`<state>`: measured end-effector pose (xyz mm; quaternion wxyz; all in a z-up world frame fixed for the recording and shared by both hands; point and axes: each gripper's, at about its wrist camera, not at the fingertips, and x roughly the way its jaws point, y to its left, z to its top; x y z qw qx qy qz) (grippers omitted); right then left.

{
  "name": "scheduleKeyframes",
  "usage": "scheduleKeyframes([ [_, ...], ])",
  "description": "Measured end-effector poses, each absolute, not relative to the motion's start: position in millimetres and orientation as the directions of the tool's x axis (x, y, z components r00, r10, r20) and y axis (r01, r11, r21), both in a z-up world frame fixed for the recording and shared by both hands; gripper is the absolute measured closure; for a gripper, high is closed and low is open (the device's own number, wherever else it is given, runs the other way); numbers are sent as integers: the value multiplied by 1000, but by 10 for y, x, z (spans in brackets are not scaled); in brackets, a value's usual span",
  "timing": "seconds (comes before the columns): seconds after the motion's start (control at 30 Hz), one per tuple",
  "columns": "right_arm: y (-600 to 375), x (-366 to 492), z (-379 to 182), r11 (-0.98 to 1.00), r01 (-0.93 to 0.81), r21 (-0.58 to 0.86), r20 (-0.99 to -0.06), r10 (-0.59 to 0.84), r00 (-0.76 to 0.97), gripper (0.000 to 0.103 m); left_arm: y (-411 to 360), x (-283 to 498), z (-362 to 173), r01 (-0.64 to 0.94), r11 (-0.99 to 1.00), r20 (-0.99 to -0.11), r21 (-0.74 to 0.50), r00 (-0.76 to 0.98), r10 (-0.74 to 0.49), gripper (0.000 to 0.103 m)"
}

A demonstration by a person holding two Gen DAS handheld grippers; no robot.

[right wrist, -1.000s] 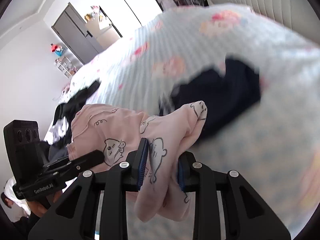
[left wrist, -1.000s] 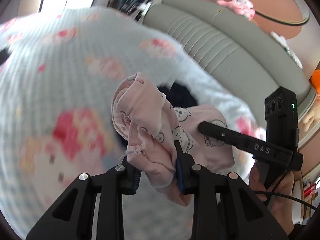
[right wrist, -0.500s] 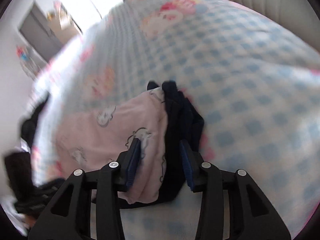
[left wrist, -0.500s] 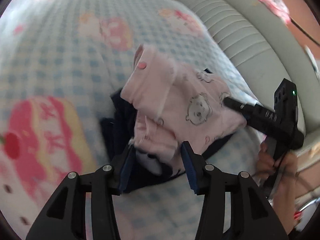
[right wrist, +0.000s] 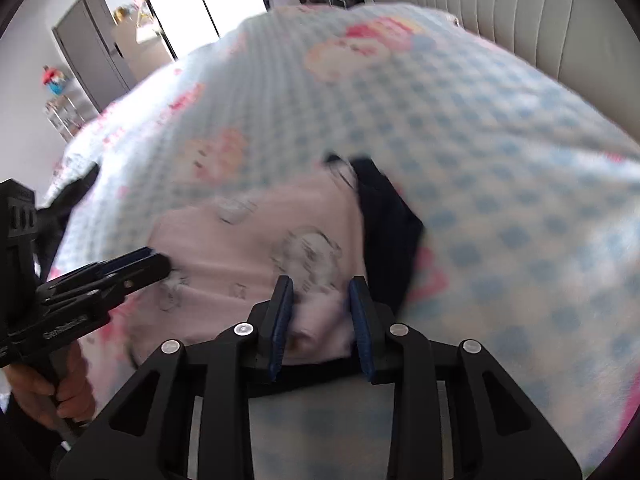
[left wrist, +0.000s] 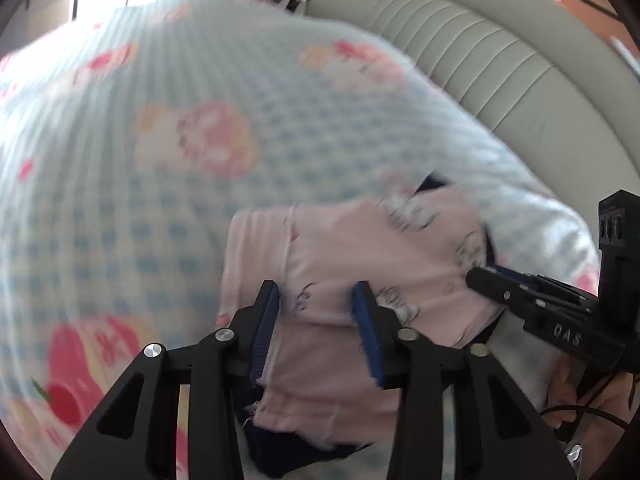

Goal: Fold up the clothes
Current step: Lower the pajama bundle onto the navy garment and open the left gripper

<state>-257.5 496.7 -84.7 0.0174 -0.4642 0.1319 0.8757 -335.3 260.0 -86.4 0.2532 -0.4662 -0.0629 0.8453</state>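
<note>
On the checked blanket (left wrist: 168, 208), toward the side nearest the padded headboard (left wrist: 520, 92), the pink garment (left wrist: 360, 256) lies folded over a dark navy garment (right wrist: 388, 220), which shows past its headboard-side edge and under its near edge. Both frames are motion-blurred, so the fine edges are uncertain.

The left gripper (left wrist: 316, 328) has its blue-padded fingers spread to either side of the pink cloth's near edge; no fabric looks pinched between them. The right gripper (right wrist: 322, 316) is likewise spread over the pink cloth's near corner, beside the navy edge. Judging from this, the pink piece has been laid onto the navy one as a stack and both tools are letting go, not gripping.

In each view the other tool's fingers sit low against the opposite end of the pink garment, so the two grippers bracket it along its near edge.

The blanket is bare beyond the stack on the side away from the headboard, giving room to pull back or slide the pile. A dark heap of clothes (right wrist: 76, 196) lies well apart toward the blanket's far edge. The headboard side is tight.
</note>
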Motion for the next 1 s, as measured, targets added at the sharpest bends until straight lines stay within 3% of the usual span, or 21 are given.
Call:
scheduleKeyframes([
  [0.1,4997,-2599,-920,-958,-174,228,-823,-94,-560,74,2468,-3311,-777,-346,-867,-748,-358,-449,488,57],
  [0.23,4900,-2498,-603,-965,-180,193,-811,-54,-583,69,2293,-3256,-661,-314,-871,-738,-379,-465,489,57],
  [0.3,4859,-2404,-406,-964,-190,186,-793,-33,-608,58,2205,-3228,-603,-298,-872,-733,-390,-473,489,57],
  [0.37,4773,-2321,-200,-964,-208,162,-781,4,-625,36,2118,-3200,-545,-282,-872,-728,-400,-481,489,56],
  [0.53,4313,-2370,117,-977,-171,130,-760,12,-650,20,1640,-3171,-210,-236,-912,-722,-335,-558,410,41],
  [0.73,3533,-2543,194,-991,-78,113,-762,-36,-647,19,991,-3148,248,-169,-958,-700,-231,-655,284,31],
  [1.0,2596,-2311,239,-992,37,121,-755,-116,-646,19,191,-2694,375,-82,-979,-694,-186,-694,190,23],
])
